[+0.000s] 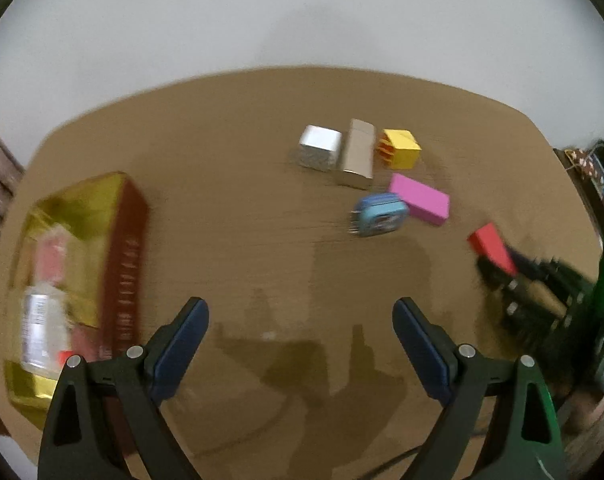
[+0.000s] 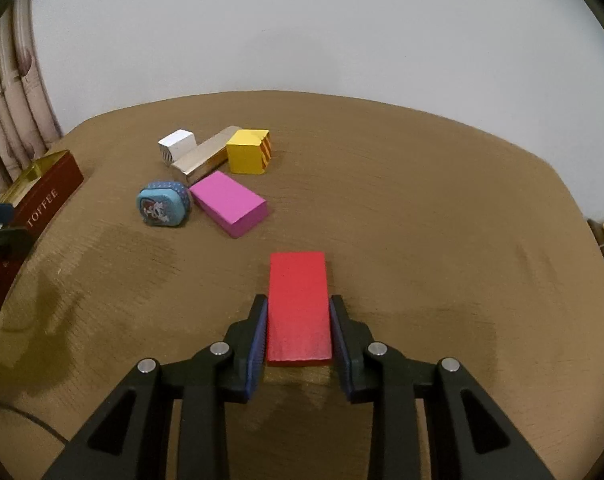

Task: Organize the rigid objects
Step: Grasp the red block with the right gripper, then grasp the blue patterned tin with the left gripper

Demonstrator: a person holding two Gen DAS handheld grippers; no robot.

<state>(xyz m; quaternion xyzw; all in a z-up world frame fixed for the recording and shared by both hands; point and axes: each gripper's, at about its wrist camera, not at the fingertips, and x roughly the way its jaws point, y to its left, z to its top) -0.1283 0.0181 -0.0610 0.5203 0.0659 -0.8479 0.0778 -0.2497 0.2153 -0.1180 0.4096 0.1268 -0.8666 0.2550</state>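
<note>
Red block (image 2: 298, 304) sits clamped between your right gripper (image 2: 298, 334) fingers, near centre of the table (image 2: 441, 220). Your left gripper (image 1: 302, 344) hangs wide open, empty, beside the box (image 1: 122, 248) at left. Five pieces remain loose at the far side; sorting looks barely begun.

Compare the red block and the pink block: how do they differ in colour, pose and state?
The red block is clamped between the right gripper fingers; the pink block lies free on the table. Red points straight away from the right wrist camera; pink sits diagonally, beside the blue tin. Both are plain rectangular blocks.
</note>
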